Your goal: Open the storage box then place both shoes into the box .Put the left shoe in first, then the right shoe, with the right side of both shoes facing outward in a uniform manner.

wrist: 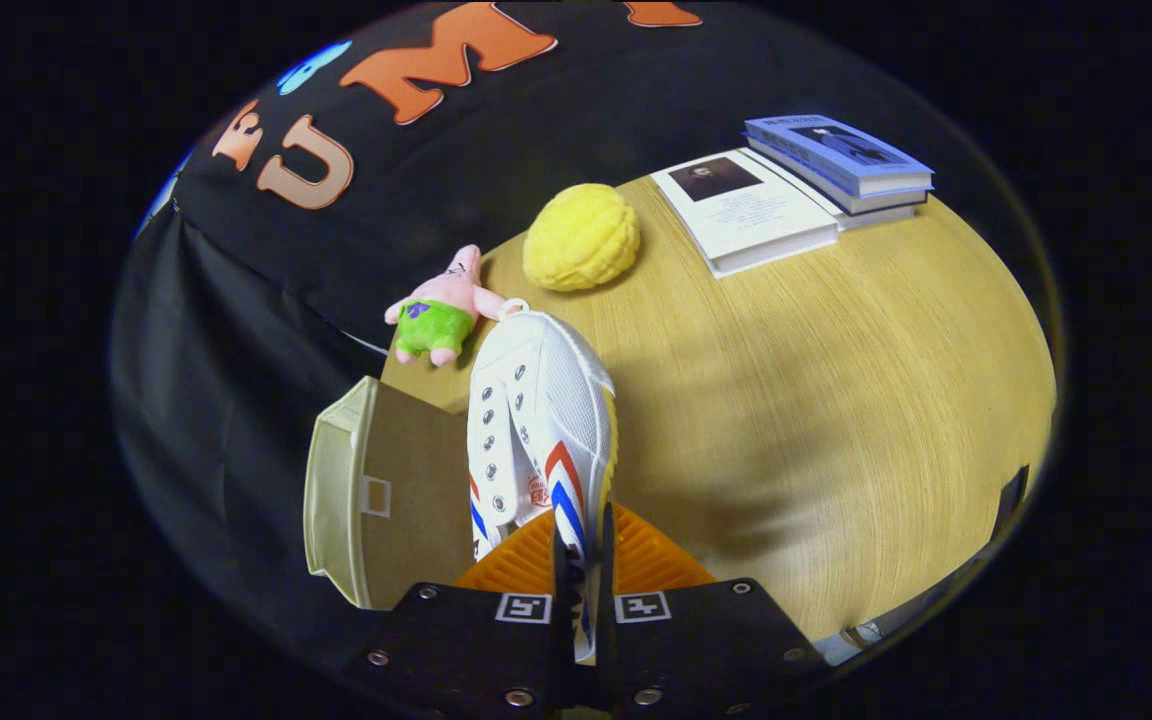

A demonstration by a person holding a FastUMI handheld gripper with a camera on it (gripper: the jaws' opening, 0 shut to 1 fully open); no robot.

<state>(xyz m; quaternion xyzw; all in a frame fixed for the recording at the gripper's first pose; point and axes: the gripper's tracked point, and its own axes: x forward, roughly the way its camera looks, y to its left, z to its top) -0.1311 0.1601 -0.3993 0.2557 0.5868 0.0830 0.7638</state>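
The tongs (pixel 584 560) are clamped tight on the side wall of a white canvas-and-mesh sneaker with red and blue stripes and metal eyelets (pixel 536 420), which hangs toe-forward above the pale wood-grain worktop (pixel 836 400). Just left of the shoe sits the cream plastic storage box with a brown lid (pixel 376 490). Beyond the toe lie a pink star-shaped plush in green shorts (pixel 439 308), a bumpy yellow foam ball (pixel 581 236) and two stacked paperback books (pixel 796 190).
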